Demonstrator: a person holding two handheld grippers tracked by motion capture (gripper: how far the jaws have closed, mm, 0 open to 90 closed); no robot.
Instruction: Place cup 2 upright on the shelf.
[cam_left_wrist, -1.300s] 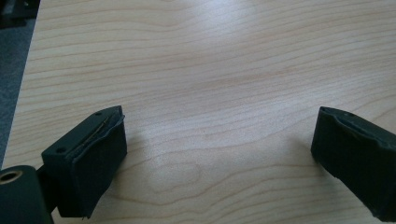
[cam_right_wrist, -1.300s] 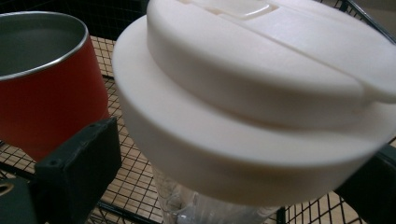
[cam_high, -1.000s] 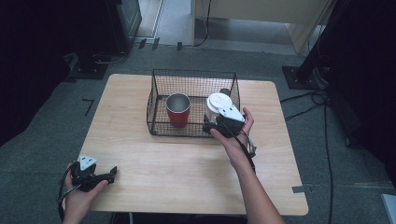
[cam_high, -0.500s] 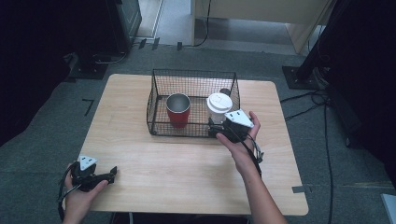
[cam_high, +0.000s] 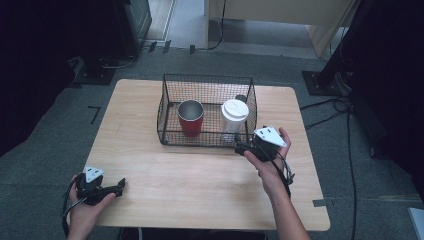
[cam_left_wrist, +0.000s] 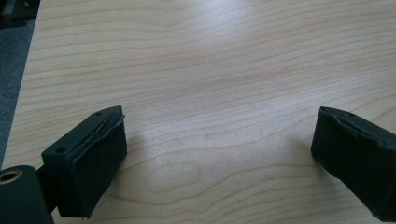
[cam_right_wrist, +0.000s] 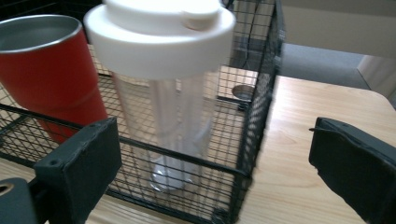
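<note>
A black wire basket (cam_high: 209, 77) stands on the wooden table (cam_high: 200, 185). Inside it are a red metal cup (cam_high: 190, 117) on the left and a clear bottle with a white lid (cam_high: 234, 115) on the right, both upright. My right gripper (cam_high: 240, 148) hovers just outside the basket's front right corner, open and holding nothing. In the right gripper view the bottle (cam_right_wrist: 163, 70) and the cup (cam_right_wrist: 46, 70) stand behind the mesh (cam_right_wrist: 252, 121), beyond the open right gripper (cam_right_wrist: 215, 154). My left gripper (cam_high: 119, 186) rests open at the table's near left, and the left gripper (cam_left_wrist: 219, 140) has only bare wood between its jaws.
A small dark round thing (cam_high: 241, 98) lies at the basket's back right, also in the right gripper view (cam_right_wrist: 243, 92). Cables (cam_high: 330, 107) run over the grey floor to the right of the table. Dark stands flank the table at the back.
My right hand has drawn back from above the bottle, toward the near side and slightly down, to outside the basket's front. The bottle stays standing in the basket. The left hand has not moved.
</note>
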